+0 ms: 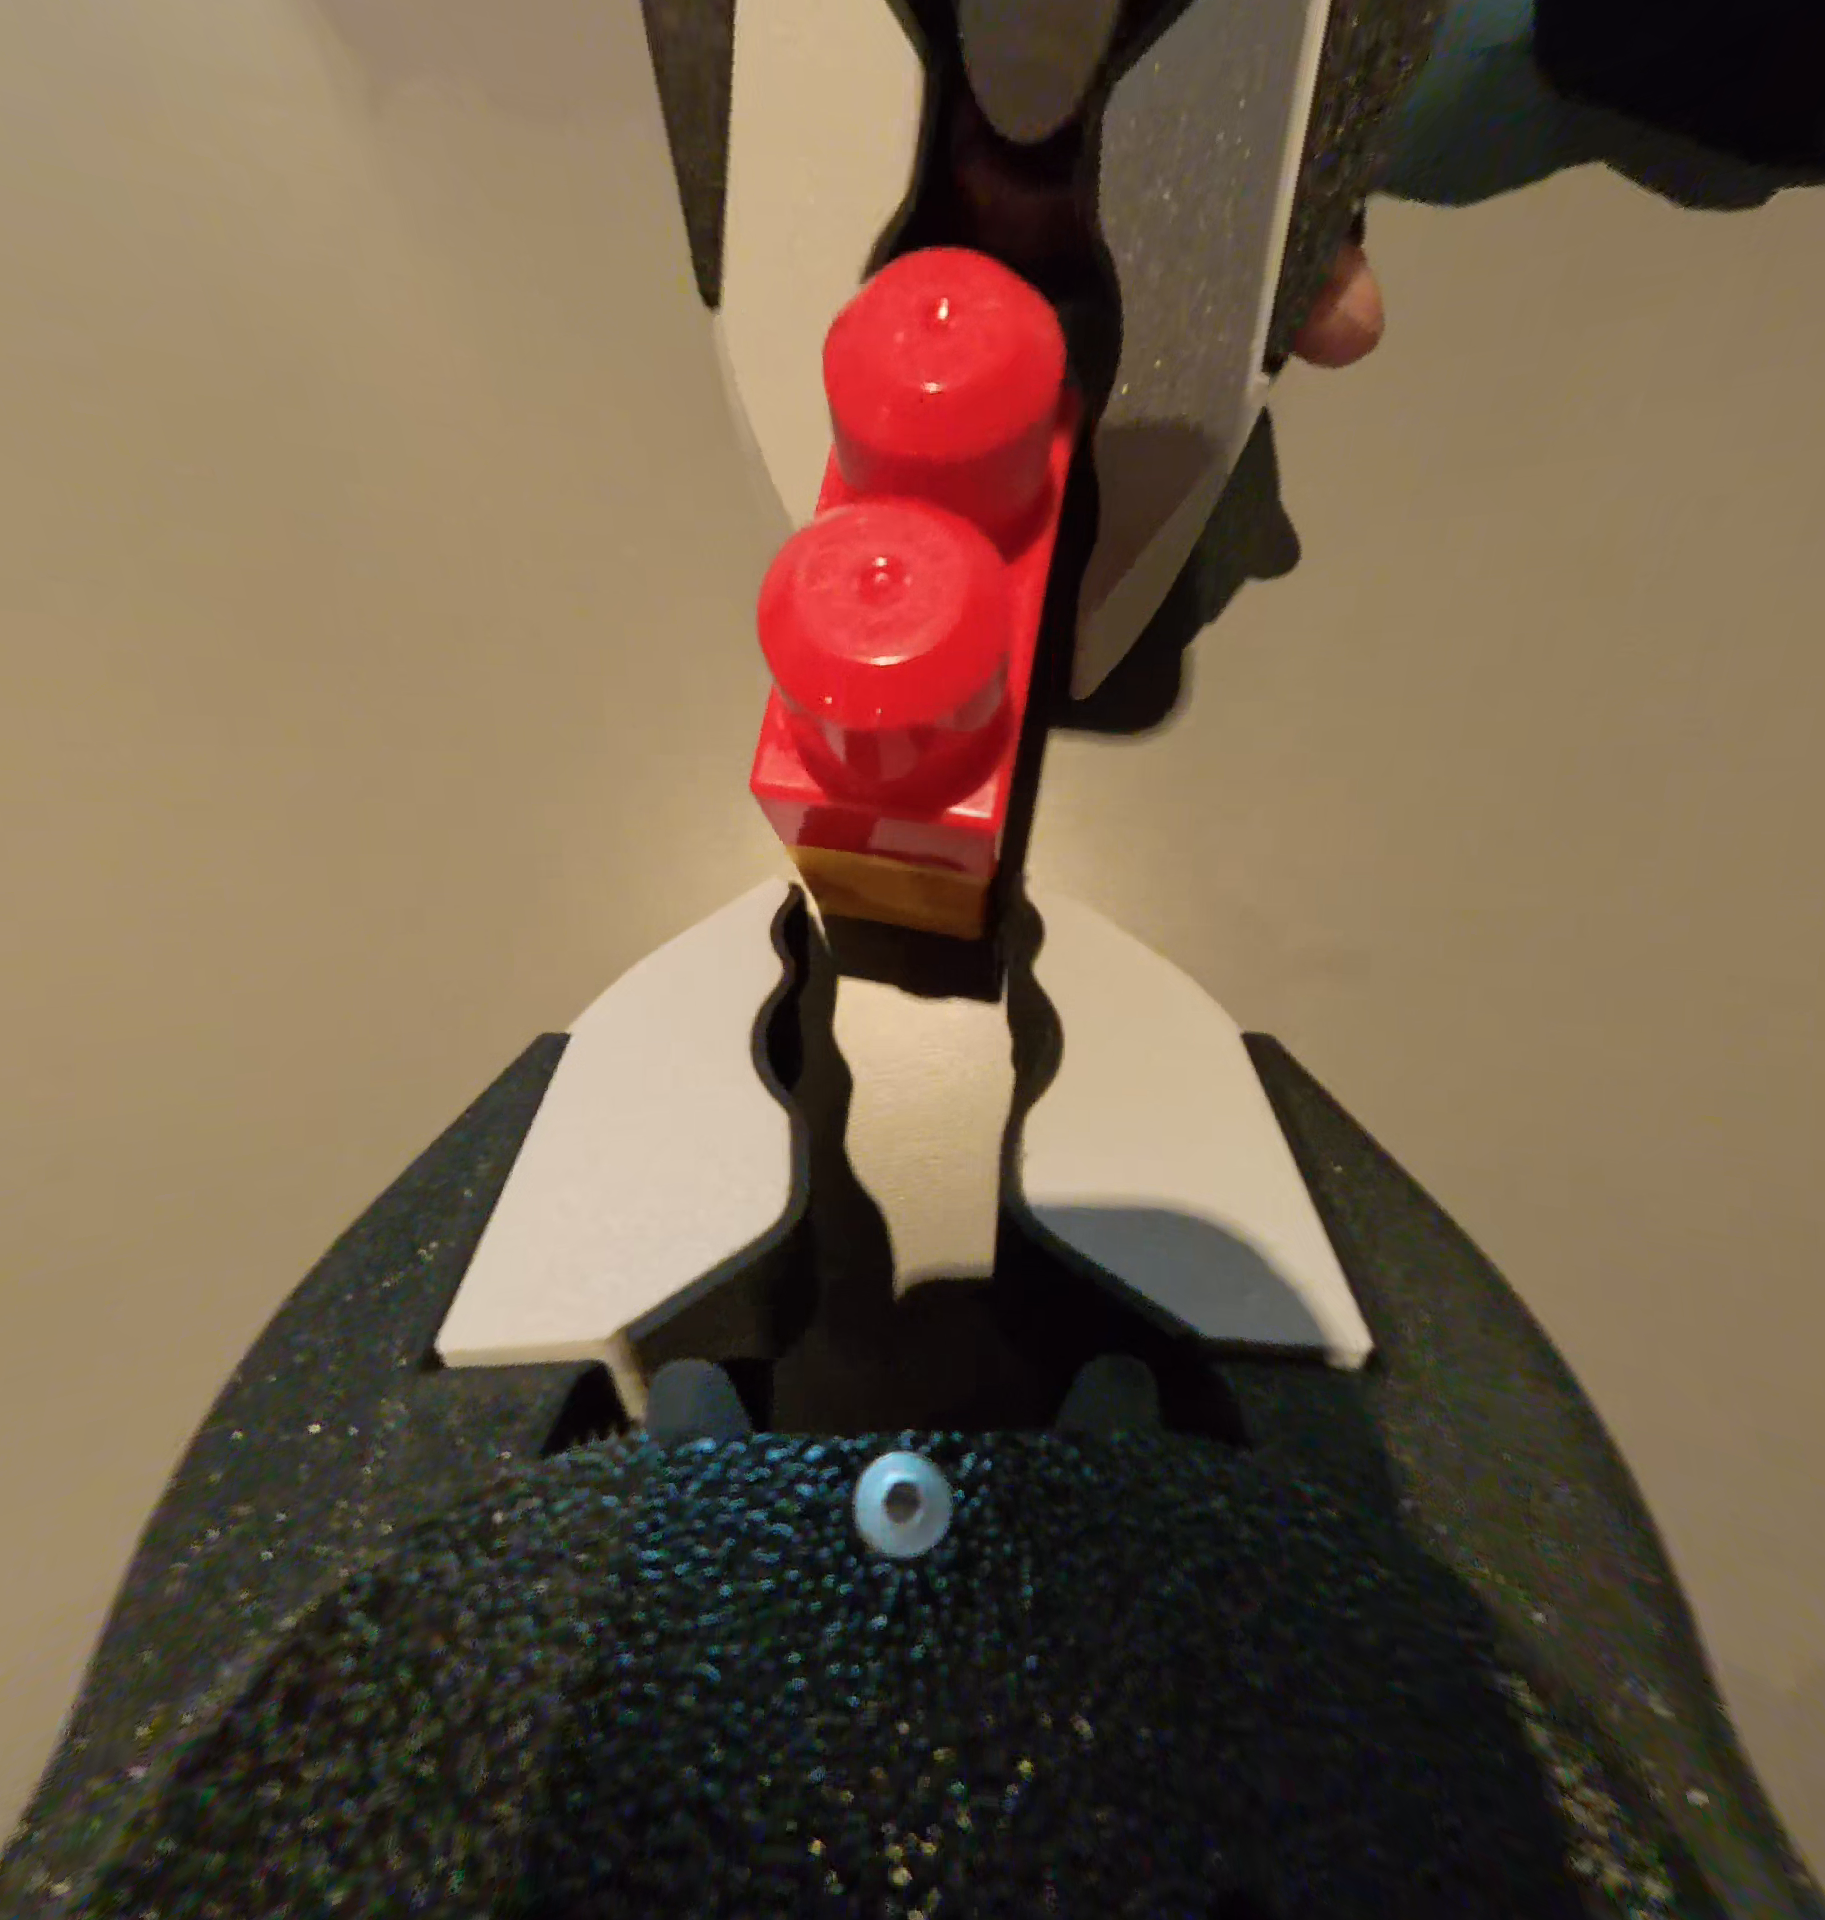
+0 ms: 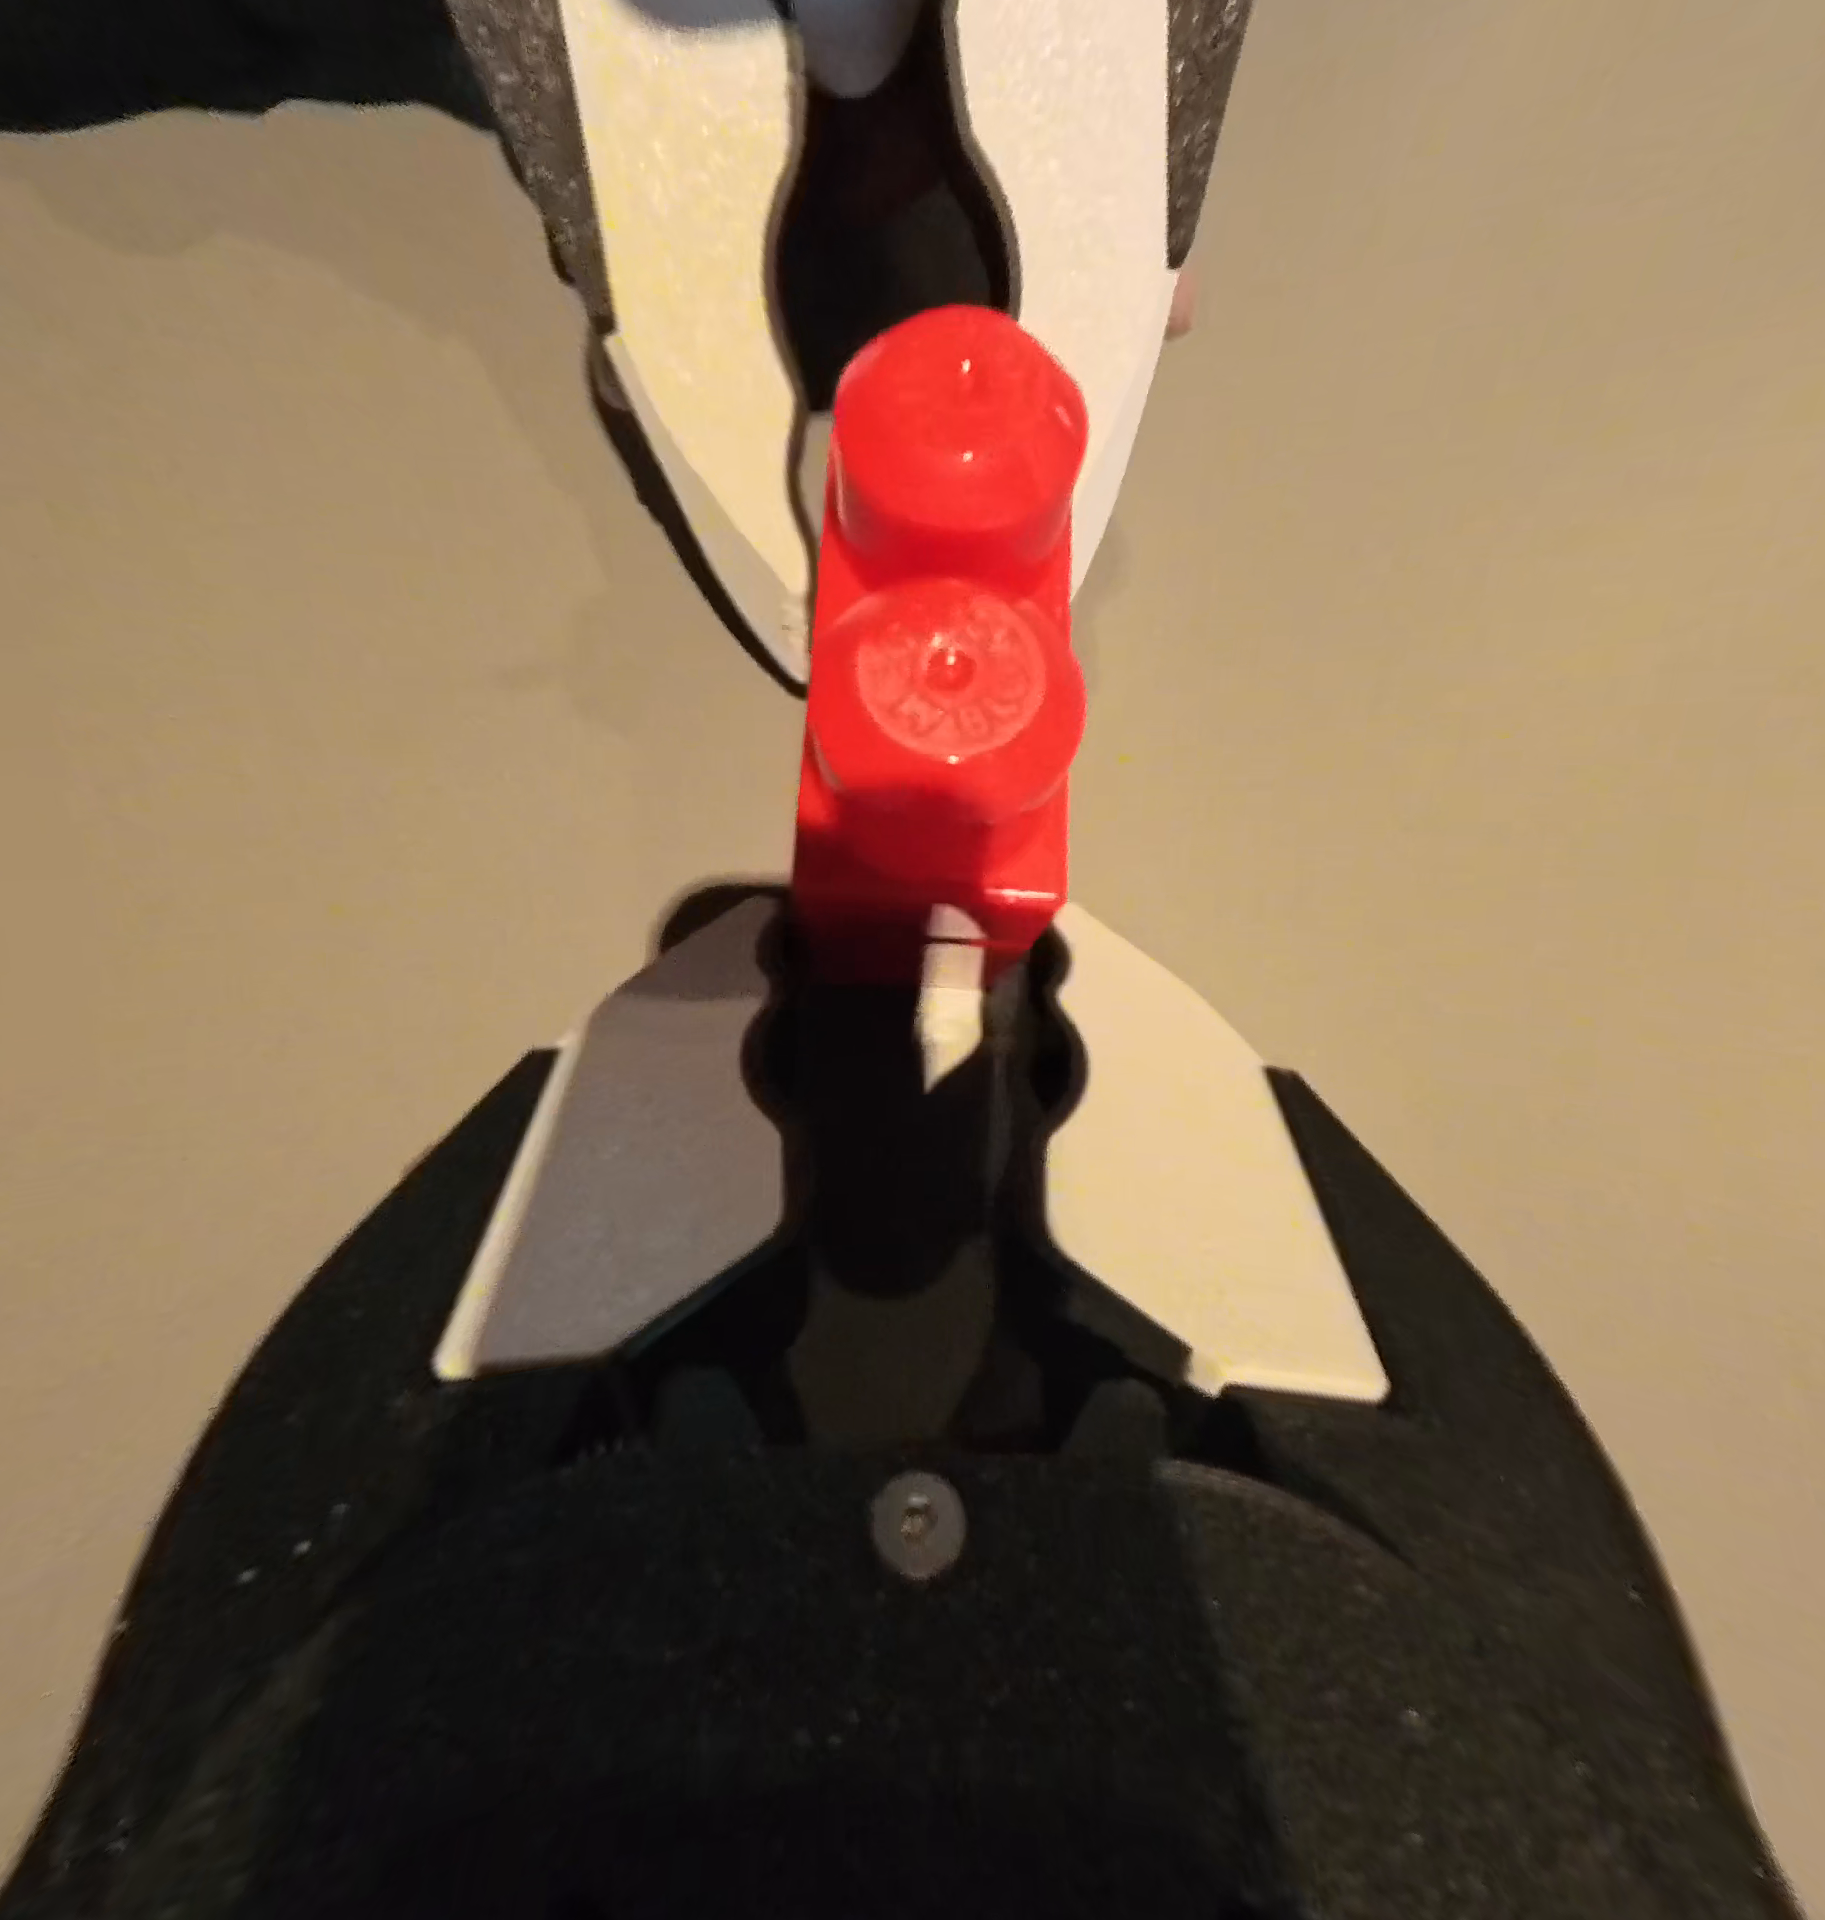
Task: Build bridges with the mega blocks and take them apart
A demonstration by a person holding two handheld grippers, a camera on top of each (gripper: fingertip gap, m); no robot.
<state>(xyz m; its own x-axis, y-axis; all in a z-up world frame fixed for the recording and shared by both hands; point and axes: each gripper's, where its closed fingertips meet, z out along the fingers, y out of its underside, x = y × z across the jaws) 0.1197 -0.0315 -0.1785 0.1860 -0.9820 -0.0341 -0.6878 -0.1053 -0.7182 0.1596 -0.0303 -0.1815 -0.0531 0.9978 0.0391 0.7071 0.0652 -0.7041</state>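
Note:
A red two-stud block (image 1: 887,623) sits on top of a yellow block (image 1: 903,883), whose near end alone shows. My left gripper (image 1: 903,920) is shut on the yellow block's near end, white fingertips on both sides. The right gripper's white fingers (image 1: 1168,416) come in from the top and flank the red block's far end. In the right wrist view the red block (image 2: 939,686) points away from me, and my right gripper (image 2: 923,930) is shut on its near end. The left gripper's fingers (image 2: 679,312) flank the far end. The yellow block is hidden there.
The beige tabletop (image 1: 316,727) lies all around beneath the blocks. A person's fingertip (image 1: 1334,312) and dark sleeve (image 1: 1666,83) show behind the right gripper at the top right. No other blocks are in view. Tip to tip, the grippers are about 5 cm apart.

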